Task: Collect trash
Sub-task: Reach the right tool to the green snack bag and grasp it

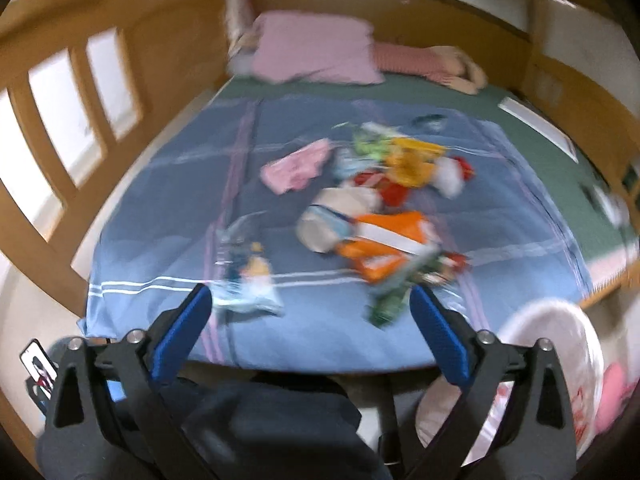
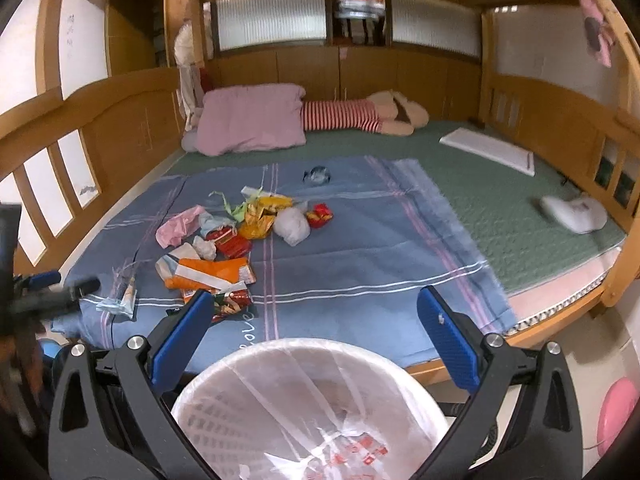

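The only container is a white basket (image 2: 308, 412) lined with a thin clear plastic bag, filling the lower middle of the right wrist view just below the right gripper (image 2: 314, 322); through the liner only red print shows, and no trash can be made out inside it. In the left wrist view the same basket sits at the lower right edge.

The trash (image 2: 240, 236) lies as a loose heap left of centre on a blue sheet (image 2: 360, 248). From left to right it includes a pale blue wrapper (image 2: 116, 304) near the sheet's lower left corner, a crumpled pink bag (image 2: 180, 226), an orange packet (image 2: 212, 272) with a white stripe, a yellow packet (image 2: 262, 216), a white wad (image 2: 294, 224) and a small red wrapper (image 2: 320, 214). A clear crumpled piece (image 2: 318, 176) lies apart, higher in the frame.

The left gripper (image 1: 310, 308) hangs over the near edge of the sheet, its blue pads wide apart with nothing between them; that view is blurred. The right gripper's pads also stand wide and empty.

The sheet covers a green mattress (image 2: 480, 184) in a wooden bed frame (image 2: 132, 120). A pink pillow (image 2: 252, 120) lies at the upper left, a striped soft toy (image 2: 360, 118) to its right.
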Available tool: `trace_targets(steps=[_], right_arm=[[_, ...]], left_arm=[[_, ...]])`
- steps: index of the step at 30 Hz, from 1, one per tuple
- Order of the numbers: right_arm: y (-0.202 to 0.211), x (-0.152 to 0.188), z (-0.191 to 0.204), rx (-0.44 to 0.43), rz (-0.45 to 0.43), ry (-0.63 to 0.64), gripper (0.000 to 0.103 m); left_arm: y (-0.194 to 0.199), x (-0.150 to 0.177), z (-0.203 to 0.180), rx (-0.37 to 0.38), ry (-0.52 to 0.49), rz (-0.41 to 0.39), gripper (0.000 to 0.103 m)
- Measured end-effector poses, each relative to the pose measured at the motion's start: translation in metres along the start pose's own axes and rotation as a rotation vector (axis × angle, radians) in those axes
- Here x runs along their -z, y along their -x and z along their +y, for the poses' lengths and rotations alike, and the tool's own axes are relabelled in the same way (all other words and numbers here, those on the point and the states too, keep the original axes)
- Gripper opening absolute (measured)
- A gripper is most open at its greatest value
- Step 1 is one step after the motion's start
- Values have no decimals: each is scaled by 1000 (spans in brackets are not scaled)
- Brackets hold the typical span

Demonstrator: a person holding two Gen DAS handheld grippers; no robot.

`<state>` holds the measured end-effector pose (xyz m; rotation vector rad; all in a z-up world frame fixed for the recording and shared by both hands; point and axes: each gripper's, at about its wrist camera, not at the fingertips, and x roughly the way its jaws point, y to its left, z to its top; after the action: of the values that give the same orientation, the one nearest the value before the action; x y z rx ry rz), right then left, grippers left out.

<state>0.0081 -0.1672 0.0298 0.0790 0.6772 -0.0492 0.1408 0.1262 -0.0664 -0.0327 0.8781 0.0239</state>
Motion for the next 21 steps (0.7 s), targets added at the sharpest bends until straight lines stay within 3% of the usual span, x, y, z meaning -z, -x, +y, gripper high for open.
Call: trace_targets(steps=[1,3,8,9,12,14,16,18,20,21], right_arm=[[-8,-2,1,-2,20,-6,100],[-31,-8,9,-29,83,-22,100],[-97,-21,40,-172,234,-31,100],[-118,-21,52,-213,291,-48,100],[-166,-13,75,-280,442,-123,100],[-198,-4,95,-295,528,-172,100],[-223,3,105,-294,605,-226,95],[-249,13,113,-283,684,-298,89],[-266,22,118,-268,719,-322,80],[-273,26,121,-250,732,-326,69]], left_arm=[[-16,-12,21,13,30,34,77],[-39,-28,40,27,41,86,74],[-93,-39,88,41,136,182,81],[-100,-37,94,67,169,196,86],[-121,-27,108,187,251,262,86],[-132,-25,110,181,253,301,86],[-138,-24,107,239,216,295,87],[-150,-21,105,217,190,341,87],[-165,-18,102,282,179,371,90],[-172,-17,103,283,181,393,91]])
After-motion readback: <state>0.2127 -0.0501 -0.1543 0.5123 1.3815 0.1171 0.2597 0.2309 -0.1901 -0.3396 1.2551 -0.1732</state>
